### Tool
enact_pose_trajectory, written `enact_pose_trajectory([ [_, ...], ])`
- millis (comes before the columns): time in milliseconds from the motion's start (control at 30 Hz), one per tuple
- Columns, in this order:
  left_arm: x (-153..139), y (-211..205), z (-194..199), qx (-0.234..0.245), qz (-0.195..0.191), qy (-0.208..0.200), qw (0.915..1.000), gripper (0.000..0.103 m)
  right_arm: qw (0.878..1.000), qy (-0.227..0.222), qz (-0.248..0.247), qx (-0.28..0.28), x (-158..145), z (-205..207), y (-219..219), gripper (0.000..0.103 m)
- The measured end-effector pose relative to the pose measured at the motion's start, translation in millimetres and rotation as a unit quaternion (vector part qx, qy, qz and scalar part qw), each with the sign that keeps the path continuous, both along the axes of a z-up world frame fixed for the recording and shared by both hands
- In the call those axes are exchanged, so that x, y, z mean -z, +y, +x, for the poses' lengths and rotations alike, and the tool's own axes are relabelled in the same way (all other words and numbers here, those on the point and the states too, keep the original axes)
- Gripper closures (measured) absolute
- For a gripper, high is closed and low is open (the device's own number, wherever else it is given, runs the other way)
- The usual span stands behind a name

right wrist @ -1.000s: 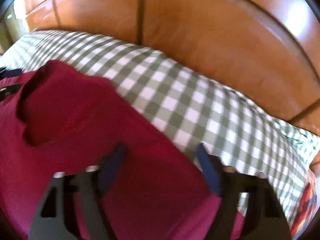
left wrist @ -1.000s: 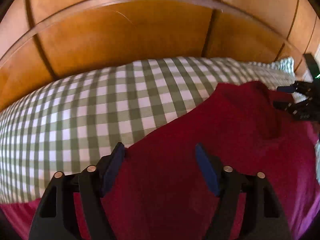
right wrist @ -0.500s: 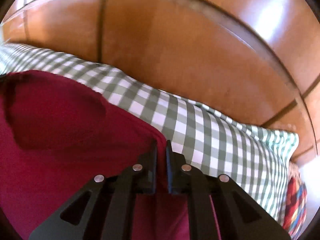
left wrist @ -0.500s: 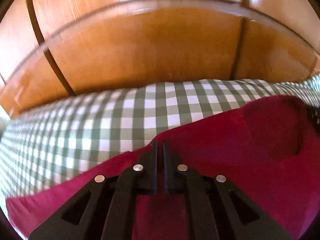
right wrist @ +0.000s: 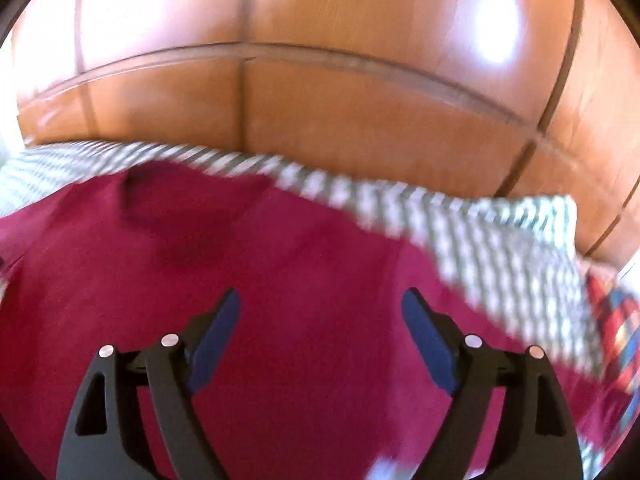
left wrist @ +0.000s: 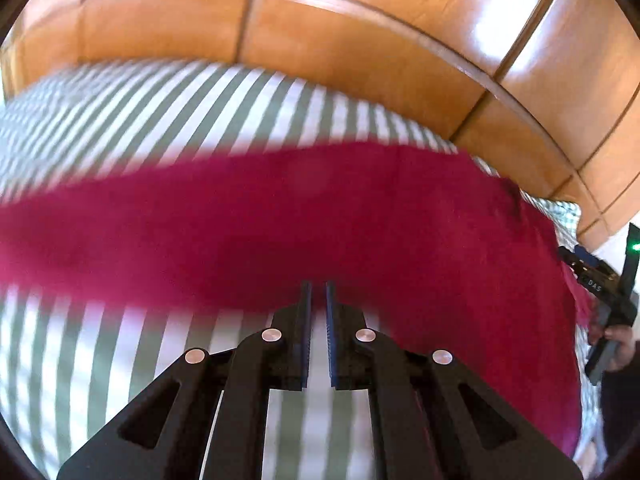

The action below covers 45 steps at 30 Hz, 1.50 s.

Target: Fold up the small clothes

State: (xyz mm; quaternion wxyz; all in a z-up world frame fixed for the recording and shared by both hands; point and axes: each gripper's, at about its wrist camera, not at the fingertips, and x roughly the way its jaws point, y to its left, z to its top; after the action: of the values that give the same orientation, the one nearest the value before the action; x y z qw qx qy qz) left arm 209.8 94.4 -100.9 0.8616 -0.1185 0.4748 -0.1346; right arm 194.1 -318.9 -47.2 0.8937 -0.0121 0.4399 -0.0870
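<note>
A dark red garment (left wrist: 320, 220) lies across the checked bed sheet (left wrist: 200, 112), blurred by motion. My left gripper (left wrist: 316, 286) is shut, its tips pinching the garment's near edge, with sheet showing beneath the fingers. In the right wrist view the same red garment (right wrist: 300, 280) spreads under my right gripper (right wrist: 320, 300), whose jaws are opening wide; the cloth lies below them and the pads do not press on it. From the left wrist view, the right gripper (left wrist: 592, 276) shows at the garment's right end, held by a hand (left wrist: 618, 346).
A glossy wooden headboard (left wrist: 360, 48) rises right behind the bed and fills the top of both views (right wrist: 360, 112). The green-and-white sheet (right wrist: 500, 248) ends at the right, where a red and blue plaid cloth (right wrist: 612, 312) lies.
My left gripper closed on the garment and has swept sideways with its edge, baring sheet beneath it. My right gripper shut on the cloth, then opened and let it go.
</note>
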Motion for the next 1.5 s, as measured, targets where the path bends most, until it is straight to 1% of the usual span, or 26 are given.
enact_pose_trajectory([
  [67,12.0,6.4,-38.0,0.003,-0.019,0.017,0.9997,0.099,1.000,0.006,0.014,-0.010,4.7,-28.4,18.8,0.019],
  [133,21.9,10.2,-73.7,0.006,-0.054,0.025,0.9982,0.099,1.000,0.011,0.017,-0.020,8.8,-56.6,40.8,0.018],
  [200,27.3,8.1,-104.8,0.022,-0.092,0.031,0.9950,0.099,0.999,0.016,0.023,-0.026,12.3,-83.3,60.1,0.018],
  [267,28.3,0.7,-123.0,0.036,-0.116,0.028,0.9922,0.099,0.999,0.018,0.023,-0.029,12.8,-104.1,76.0,0.017],
  [333,32.5,-11.3,-140.6,0.056,-0.145,0.027,0.9875,0.099,0.999,0.018,0.018,-0.034,12.3,-124.6,88.0,0.017],
  [367,33.7,-15.0,-143.1,0.062,-0.149,0.026,0.9865,0.093,0.999,0.020,0.017,-0.036,12.5,-130.7,91.2,0.016],
  [400,35.8,-22.0,-146.3,0.071,-0.155,0.025,0.9851,0.092,0.999,0.021,0.015,-0.036,13.7,-136.2,93.5,0.016],
  [500,40.9,-35.8,-147.7,0.071,-0.185,0.026,0.9797,0.092,0.998,0.043,0.032,-0.026,27.5,-148.1,93.9,0.014],
  [567,38.0,-45.7,-143.2,0.077,-0.193,0.027,0.9778,0.092,0.998,0.050,0.033,-0.018,36.0,-157.1,96.4,0.013],
  [633,27.0,-58.3,-139.0,0.094,-0.210,0.027,0.9728,0.092,0.999,0.039,0.036,-0.010,40.6,-161.1,95.6,0.012],
  [667,18.5,-67.4,-137.3,0.107,-0.222,0.025,0.9689,0.092,0.998,0.037,0.040,-0.007,41.6,-161.3,95.0,0.011],
  [700,12.3,-72.0,-134.0,0.115,-0.224,0.021,0.9676,0.090,0.998,0.036,0.046,-0.003,42.5,-160.0,93.6,0.010],
  [767,1.8,-91.2,-133.5,0.122,-0.190,0.010,0.9740,0.067,0.998,0.031,0.053,0.004,44.4,-159.6,92.6,0.010],
  [800,3.6,-100.7,-130.3,0.116,-0.178,0.018,0.9770,0.064,0.998,0.028,0.052,0.003,44.9,-159.7,92.5,0.009],
  [867,11.4,-117.1,-123.3,0.112,-0.168,0.042,0.9785,0.062,0.999,0.020,0.050,0.002,46.3,-159.8,91.2,0.008],
  [933,16.0,-127.9,-126.9,0.109,-0.150,0.049,0.9814,0.062,0.998,0.015,0.056,0.002,46.8,-163.3,88.1,0.008],
  [967,16.1,-129.8,-130.3,0.111,-0.147,0.049,0.9816,0.062,0.998,0.013,0.058,0.002,46.4,-165.2,87.0,0.007],
  [1033,19.4,-130.5,-138.9,0.115,-0.149,0.052,0.9808,0.061,0.998,0.008,0.062,0.002,47.1,-167.5,86.5,0.007],
  [1100,23.7,-121.3,-143.9,0.108,-0.159,0.057,0.9797,0.060,0.998,0.003,0.063,0.003,47.9,-169.1,86.9,0.006],
  [1167,26.7,-108.7,-149.1,0.098,-0.190,0.068,0.9746,0.060,0.998,0.001,0.064,0.003,47.9,-169.4,87.3,0.006],
  [1200,25.7,-104.0,-151.1,0.096,-0.209,0.071,0.9705,0.060,0.998,-0.001,0.065,0.003,47.8,-169.8,87.0,0.006],
  [1267,26.7,-96.1,-151.1,0.096,-0.257,0.081,0.9581,0.048,0.998,-0.005,0.068,0.003,47.8,-170.9,87.0,0.006],
  [1333,31.0,-100.4,-140.0,0.088,-0.283,0.100,0.9500,0.047,0.998,-0.006,0.067,0.003,47.9,-170.9,87.2,0.006],
  [1400,33.1,-104.8,-130.0,0.081,-0.304,0.109,0.9428,0.047,0.998,-0.008,0.070,0.004,47.4,-171.0,87.0,0.006],
  [1500,30.9,-112.4,-118.7,0.074,-0.316,0.109,0.9396,0.047,0.997,-0.011,0.072,0.003,47.4,-172.3,86.8,0.006],
])
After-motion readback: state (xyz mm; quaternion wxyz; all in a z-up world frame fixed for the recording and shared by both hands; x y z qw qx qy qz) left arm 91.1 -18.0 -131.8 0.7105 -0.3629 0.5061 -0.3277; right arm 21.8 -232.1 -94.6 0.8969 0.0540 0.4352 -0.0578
